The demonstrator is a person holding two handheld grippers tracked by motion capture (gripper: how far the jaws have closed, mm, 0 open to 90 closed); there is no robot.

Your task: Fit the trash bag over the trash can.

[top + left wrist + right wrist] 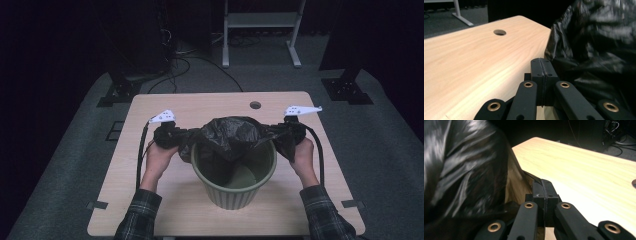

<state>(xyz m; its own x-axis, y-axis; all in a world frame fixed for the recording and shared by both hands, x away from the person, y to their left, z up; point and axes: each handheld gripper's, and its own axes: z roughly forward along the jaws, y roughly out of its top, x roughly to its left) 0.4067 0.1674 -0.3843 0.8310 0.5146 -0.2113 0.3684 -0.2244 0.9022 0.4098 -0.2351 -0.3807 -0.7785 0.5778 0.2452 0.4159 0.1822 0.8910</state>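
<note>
a crinkled black plastic bin bag [231,134] is hanging stretched over the mouth of a ribbed green round bin [234,192], its middle sagging into the opening. the bin is standing near the middle of a pale wooden table [150,175]. the left gripper [167,135] is pinching the bag's left edge with its jaws pressed together on the film; in the left gripper view the gripper [541,61] is sitting just beside the bag [594,50]. the right gripper [292,132] is clamping the right edge likewise, jaws together. a round hole [255,105] is lying in the tabletop behind the bin.
</note>
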